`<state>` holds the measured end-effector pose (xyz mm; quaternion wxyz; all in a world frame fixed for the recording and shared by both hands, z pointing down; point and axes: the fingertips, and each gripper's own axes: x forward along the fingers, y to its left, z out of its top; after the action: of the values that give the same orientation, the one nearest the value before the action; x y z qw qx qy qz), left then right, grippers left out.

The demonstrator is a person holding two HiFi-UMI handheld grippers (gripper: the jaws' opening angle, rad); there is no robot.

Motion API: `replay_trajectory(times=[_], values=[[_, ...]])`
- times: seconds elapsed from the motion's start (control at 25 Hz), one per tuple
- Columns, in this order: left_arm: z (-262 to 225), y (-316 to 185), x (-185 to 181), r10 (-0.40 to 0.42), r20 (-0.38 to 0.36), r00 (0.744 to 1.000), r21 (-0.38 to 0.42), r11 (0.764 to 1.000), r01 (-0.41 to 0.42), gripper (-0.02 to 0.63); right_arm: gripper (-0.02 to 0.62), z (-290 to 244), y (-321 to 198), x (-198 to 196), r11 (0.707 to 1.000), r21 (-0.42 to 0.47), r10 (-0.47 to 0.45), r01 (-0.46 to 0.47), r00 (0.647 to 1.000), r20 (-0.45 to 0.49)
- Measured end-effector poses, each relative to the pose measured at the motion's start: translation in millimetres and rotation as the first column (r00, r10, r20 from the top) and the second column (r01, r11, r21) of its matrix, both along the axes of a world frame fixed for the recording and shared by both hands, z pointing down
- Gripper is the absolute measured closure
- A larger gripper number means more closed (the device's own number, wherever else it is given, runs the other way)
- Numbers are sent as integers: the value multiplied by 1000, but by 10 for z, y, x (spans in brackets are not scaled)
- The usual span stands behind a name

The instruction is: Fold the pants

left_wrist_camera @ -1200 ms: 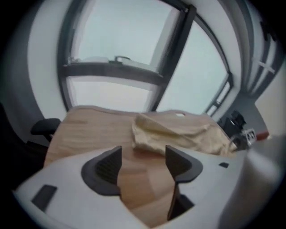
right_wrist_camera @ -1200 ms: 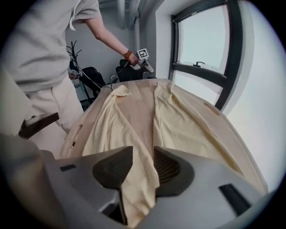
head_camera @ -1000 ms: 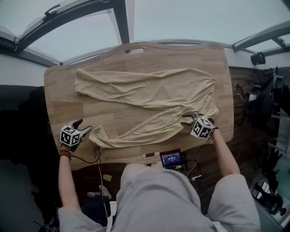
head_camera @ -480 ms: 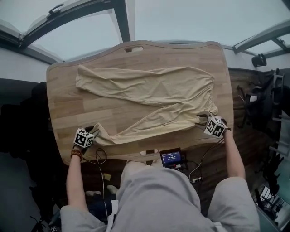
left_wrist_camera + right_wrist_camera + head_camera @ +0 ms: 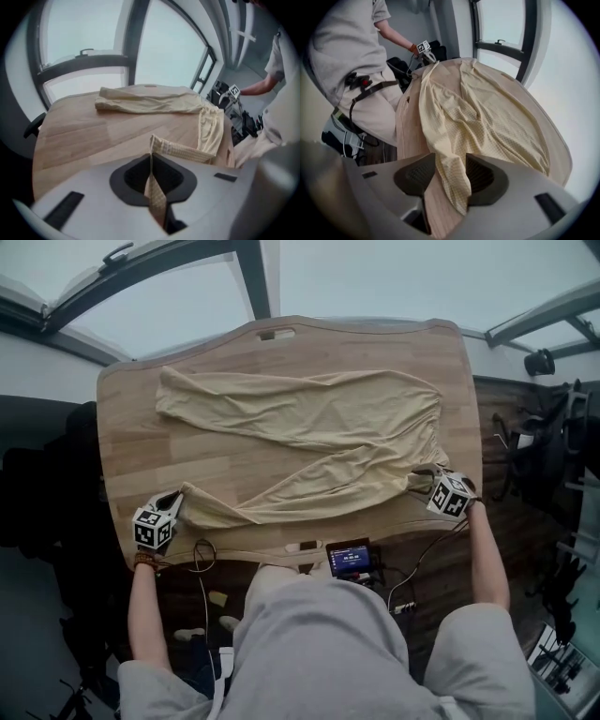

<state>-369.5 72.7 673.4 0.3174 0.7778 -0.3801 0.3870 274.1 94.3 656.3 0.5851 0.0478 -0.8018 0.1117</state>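
Head view: pants spread flat on table, left gripper clenched on near-leg cuff, right gripper opening with waist fabric loose between its jaws; grasp step, so right likely must close before folding.

You're facing a pale wooden desk with rounded corners. Big windows glow flat and grey beyond it, a dark frame post splits them, and a small lit screen sits at the near edge.
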Motion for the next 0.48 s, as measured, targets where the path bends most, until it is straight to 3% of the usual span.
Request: replay_trajectory(times=[0.12,0.24,0.28,0.36,0.48], values=[[-271,-179,-103,-115,-60,992,101,988,121,586,386,183,166,25,994,-29,-103,102,993,-50],[-508,-279,-93,-145,-99,984,164,973,160,586,371,307,179,-150,984,18,-173,175,983,-66],[-583,-295,-96,-143,-103,984,179,971,160,586,390,334,114,-219,983,62,-166,170,984,-67],[-699,-308,-133,-142,-97,985,198,967,159,586,555,345,-10,-317,985,126,-117,121,992,-45],[-807,-309,-266,-168,-80,983,210,961,181,586,578,253,-18,-324,990,119,-70,70,998,0]])
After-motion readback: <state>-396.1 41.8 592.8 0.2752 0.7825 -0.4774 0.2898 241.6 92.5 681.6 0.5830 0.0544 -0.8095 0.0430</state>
